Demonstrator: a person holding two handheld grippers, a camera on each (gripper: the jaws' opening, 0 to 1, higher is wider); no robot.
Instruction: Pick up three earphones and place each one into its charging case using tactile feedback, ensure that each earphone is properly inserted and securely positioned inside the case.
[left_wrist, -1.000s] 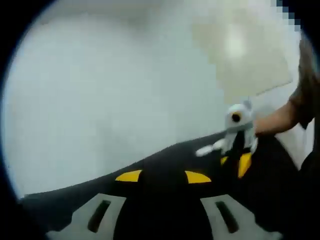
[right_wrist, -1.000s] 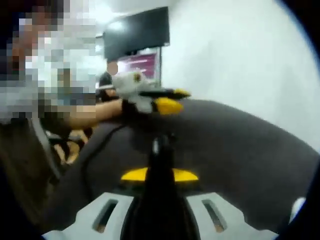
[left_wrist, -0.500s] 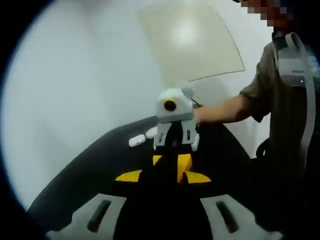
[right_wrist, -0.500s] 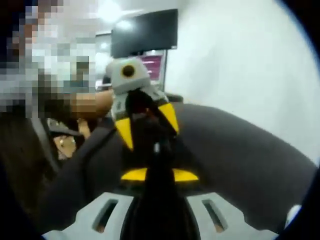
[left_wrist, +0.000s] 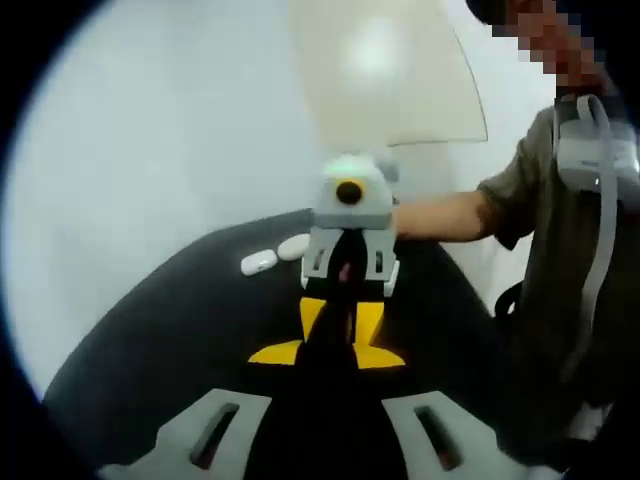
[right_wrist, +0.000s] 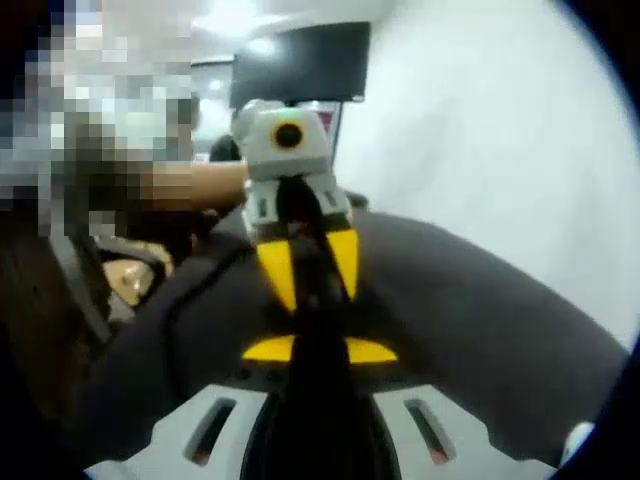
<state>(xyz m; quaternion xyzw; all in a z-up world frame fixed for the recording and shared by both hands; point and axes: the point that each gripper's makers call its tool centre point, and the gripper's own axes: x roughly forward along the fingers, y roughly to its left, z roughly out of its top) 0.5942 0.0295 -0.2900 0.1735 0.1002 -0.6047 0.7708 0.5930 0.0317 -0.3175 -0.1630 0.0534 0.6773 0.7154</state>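
Observation:
My right gripper (right_wrist: 319, 349) is shut on a narrow dark object (right_wrist: 314, 318) that stands up between its yellow tips; what the object is I cannot tell. My left gripper (right_wrist: 315, 298) faces it tip to tip, its yellow jaws flanking the object's upper end. In the left gripper view, my own left gripper (left_wrist: 327, 354) stands open at the bottom, and the right gripper (left_wrist: 340, 335) points back at it. Two small white earphone cases (left_wrist: 258, 262) (left_wrist: 293, 246) lie on the black table (left_wrist: 160, 340) behind and to the left.
A person's bare forearm (left_wrist: 440, 215) reaches in from the right, with the body along that edge. Behind are a white wall and a beige panel (left_wrist: 390, 70). A dark monitor (right_wrist: 300, 62) hangs at the back. A small white item (right_wrist: 578, 435) lies low on the right.
The two grippers have come together until their tips meet over the table. My left gripper's jaws stand a little narrower than before. The right gripper's hold is unchanged.

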